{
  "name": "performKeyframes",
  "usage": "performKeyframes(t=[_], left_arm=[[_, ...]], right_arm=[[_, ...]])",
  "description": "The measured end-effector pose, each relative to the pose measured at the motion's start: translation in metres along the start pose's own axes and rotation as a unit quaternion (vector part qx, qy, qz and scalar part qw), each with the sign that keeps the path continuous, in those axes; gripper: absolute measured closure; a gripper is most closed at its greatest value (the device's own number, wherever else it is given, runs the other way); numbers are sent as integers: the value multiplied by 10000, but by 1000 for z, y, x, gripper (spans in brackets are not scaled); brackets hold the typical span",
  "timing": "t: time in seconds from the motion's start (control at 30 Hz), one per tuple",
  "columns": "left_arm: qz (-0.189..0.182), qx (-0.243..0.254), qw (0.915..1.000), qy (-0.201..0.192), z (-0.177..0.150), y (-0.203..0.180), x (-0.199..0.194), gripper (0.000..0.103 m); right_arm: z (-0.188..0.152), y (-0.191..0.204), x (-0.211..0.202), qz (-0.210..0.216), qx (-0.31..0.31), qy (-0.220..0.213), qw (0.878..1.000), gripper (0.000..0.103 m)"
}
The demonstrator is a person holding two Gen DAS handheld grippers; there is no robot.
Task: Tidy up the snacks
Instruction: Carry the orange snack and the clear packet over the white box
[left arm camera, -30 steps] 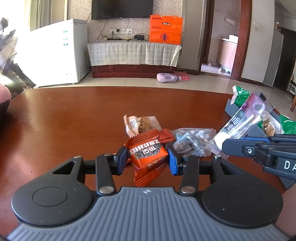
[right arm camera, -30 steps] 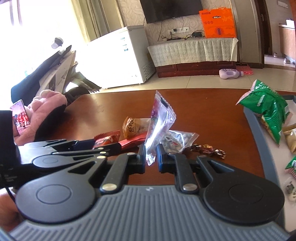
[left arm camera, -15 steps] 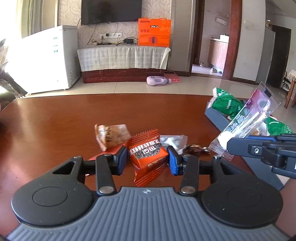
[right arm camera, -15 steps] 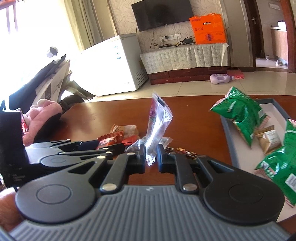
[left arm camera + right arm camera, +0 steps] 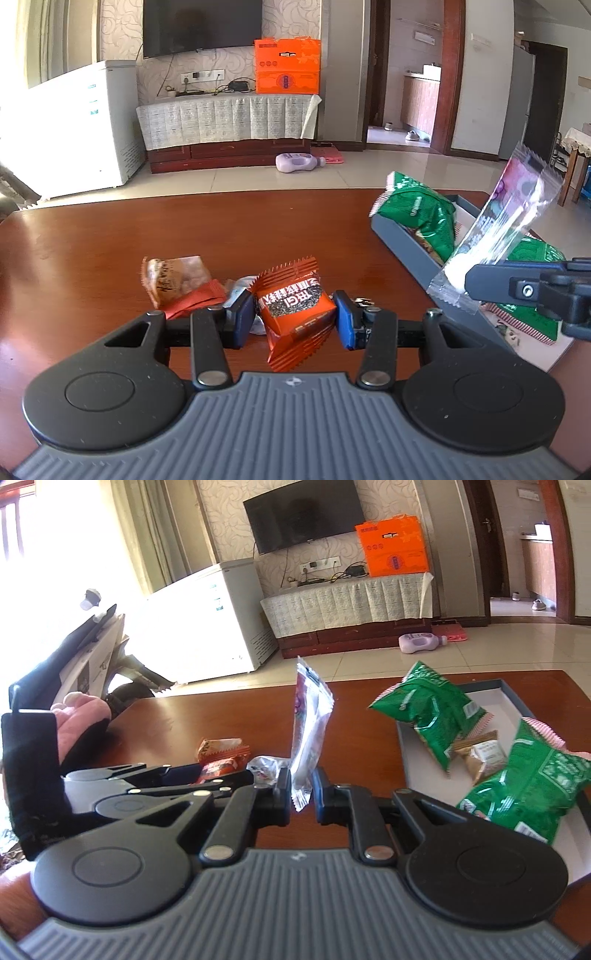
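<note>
**Both packets swing toward the tray**

Over the last second the view slides off the loose pile and the grey tray [image 5: 406, 243] comes in close on the right. The left hand-held gripper [image 5: 294, 319] stays clamped on the orange packet [image 5: 291, 302], clear of the desk [image 5: 147, 229]. The right hand-held gripper [image 5: 301, 799] pinches the clear purple packet [image 5: 308, 727] upright beside the tray's green bags [image 5: 432, 709]. Drop-off looks next.

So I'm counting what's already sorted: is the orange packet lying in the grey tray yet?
No, the orange packet is clamped between the left tongs above the table, well short of the grey tray.
</note>
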State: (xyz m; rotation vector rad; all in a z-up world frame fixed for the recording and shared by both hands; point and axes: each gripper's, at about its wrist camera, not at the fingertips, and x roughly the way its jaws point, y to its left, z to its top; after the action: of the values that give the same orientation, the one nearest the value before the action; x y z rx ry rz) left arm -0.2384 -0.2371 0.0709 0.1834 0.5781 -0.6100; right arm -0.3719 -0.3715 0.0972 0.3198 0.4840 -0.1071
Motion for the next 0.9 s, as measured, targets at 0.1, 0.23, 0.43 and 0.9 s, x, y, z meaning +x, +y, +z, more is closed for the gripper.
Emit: performKeyframes(t=[0.1,0.23,0.43,0.9], left_arm=[[-33,37,10000,-6,0,-9,2,52],[-115,34,9999,-55,3,-20,2,52],[-211,118,9995,-205,8,-37,1,52],[-663,165,9969,-386,18,-70,4,52]], right_arm=[[0,-8,-7,-50,50,-28,10000,88],[1,-17,-16,-115,82,-90,9999,88],[0,-32,-30,-250,100,-167,9995,88],[-2,-68,-51,-572,312,-312,9974,88]])
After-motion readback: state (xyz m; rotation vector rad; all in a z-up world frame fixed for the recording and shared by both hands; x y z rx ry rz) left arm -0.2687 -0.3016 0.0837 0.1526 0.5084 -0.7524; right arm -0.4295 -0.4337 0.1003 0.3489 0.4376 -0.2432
